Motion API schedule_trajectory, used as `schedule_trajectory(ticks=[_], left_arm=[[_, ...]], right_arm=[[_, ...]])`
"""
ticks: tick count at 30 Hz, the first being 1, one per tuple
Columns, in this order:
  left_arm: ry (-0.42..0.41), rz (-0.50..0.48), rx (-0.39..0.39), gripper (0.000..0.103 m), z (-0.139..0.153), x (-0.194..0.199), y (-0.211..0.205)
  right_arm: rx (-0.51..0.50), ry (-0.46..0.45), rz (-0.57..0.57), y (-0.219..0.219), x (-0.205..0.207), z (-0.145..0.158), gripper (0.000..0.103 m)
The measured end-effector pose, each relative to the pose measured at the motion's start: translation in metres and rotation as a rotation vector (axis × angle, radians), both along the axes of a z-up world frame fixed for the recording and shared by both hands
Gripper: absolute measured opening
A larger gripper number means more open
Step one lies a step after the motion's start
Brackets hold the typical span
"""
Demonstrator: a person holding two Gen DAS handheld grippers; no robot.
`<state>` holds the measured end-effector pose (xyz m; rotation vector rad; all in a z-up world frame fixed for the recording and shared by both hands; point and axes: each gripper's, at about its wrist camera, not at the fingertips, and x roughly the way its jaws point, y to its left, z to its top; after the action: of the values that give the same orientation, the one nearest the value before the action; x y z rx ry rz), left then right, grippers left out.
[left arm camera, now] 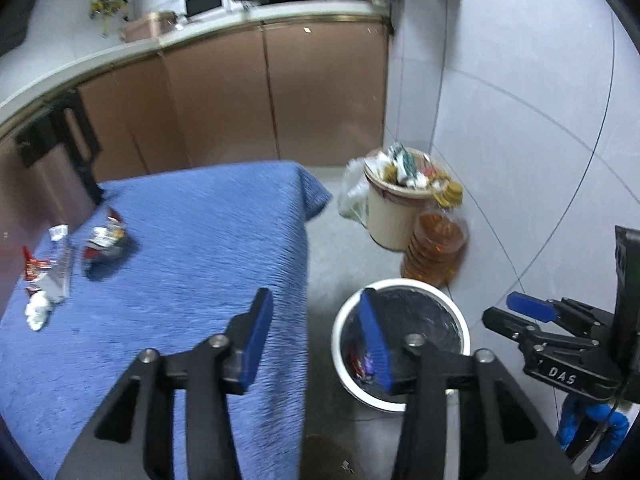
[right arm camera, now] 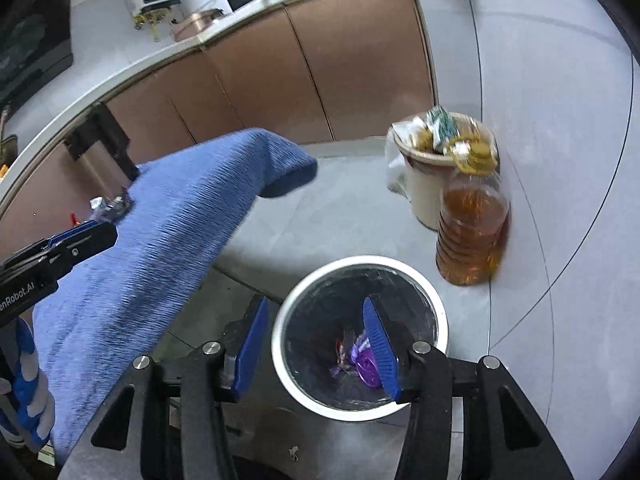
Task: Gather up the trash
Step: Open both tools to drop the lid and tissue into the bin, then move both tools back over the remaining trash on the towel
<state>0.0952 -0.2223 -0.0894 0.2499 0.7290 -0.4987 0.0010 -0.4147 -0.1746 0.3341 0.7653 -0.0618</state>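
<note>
Left gripper (left arm camera: pixel 316 340): fingers apart, nothing between them; it hangs at the lower centre of the left wrist view, over the edge where the blue-covered bench (left arm camera: pixel 192 240) meets the floor. Right gripper (right arm camera: pixel 316 348): fingers apart and empty, poised at the lower centre of the right wrist view directly above the white-rimmed bin (right arm camera: pixel 440 312).

Trash already in that bin: a purple wrapper (right arm camera: pixel 366 366) and other crumpled scraps lie at the bottom, on the black liner. Trash still outstanding: a red-and-silver packet (left arm camera: pixel 105 242) and a cluster of wrappers with a white wad (left arm camera: pixel 44 280) rest on the bench cloth at the left edge of the left wrist view, well apart from both grippers.

Nearby obstructions: a bottle of amber liquid (right arm camera: pixel 472 232) stands just beyond the bin, touching or nearly touching a second, overfilled cream bin (right arm camera: pixel 420 192) at the right of centre.

Risks, as judged:
- The remaining wrappers are light and flat on a textured cloth; a pinch could catch the cloth and drag it
- Crinkled foil may slip from the fingers during carry and land on the floor between bench and bin
- A wide swing back toward the bin could knock the bottle, which stands close to the rim
- The two grippers sit near each other at the bin; a crossing path invites collision
</note>
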Motion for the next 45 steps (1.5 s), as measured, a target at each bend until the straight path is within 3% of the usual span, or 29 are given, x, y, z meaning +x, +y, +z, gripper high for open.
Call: schedule_trajectory(ticks=[17, 30, 45], left_arm=[[-0.168, 0.136, -0.087, 0.048, 0.065, -0.047, 0.094], [-0.242, 0.214, -0.149, 0.048, 0.087, -0.073, 0.148], [-0.258, 0.321, -0.191, 0.048, 0.086, -0.078, 0.219]], right_arm=[[-0.115, -0.208, 0.083, 0.076, -0.036, 0.099, 0.063], [-0.175, -0.275, 0.130, 0.115, -0.050, 0.136, 0.064], [-0.248, -0.295, 0.192, 0.166, -0.041, 0.160, 0.064]])
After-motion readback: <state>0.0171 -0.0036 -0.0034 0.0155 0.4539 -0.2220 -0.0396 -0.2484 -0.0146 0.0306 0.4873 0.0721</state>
